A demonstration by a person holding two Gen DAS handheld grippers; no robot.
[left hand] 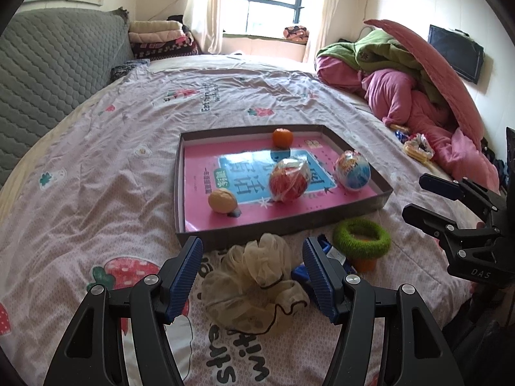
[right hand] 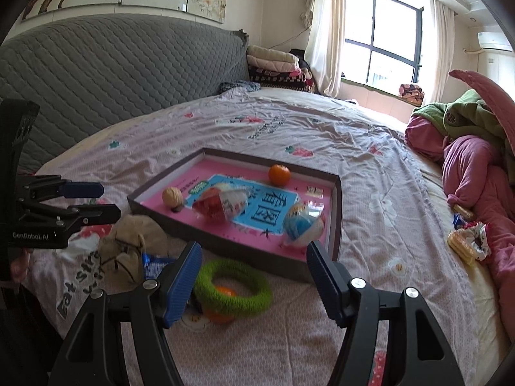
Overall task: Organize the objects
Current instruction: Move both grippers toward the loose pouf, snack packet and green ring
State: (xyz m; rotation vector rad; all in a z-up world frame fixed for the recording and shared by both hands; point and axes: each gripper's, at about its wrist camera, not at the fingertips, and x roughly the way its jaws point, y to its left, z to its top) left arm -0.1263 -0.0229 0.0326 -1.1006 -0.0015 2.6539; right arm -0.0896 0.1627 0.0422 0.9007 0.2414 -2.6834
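A shallow box tray (left hand: pixel 383 197) with a pink floor lies on the bed. In it are a tangerine (left hand: pixel 282 137), a walnut (left hand: pixel 222 202), a red wrapped ball (left hand: pixel 287 182) and a blue-white wrapped ball (left hand: pixel 353 170). In front of the tray lie a beige mesh pouf (left hand: pixel 254 284), a blue packet (left hand: pixel 301 273) and a green ring (left hand: pixel 361 236) on an orange cup. My left gripper (left hand: pixel 252 281) is open around the pouf. My right gripper (right hand: pixel 254 284) is open, above the green ring (right hand: pixel 233 286). The tray also shows in the right wrist view (right hand: pixel 336 225).
A pile of pink and green blankets (left hand: pixel 418 77) fills the bed's right side, with snack packets (left hand: pixel 416 148) beside it. A grey quilted headboard (right hand: pixel 112 74) stands at the left. Folded blankets (right hand: pixel 273 61) lie by the window.
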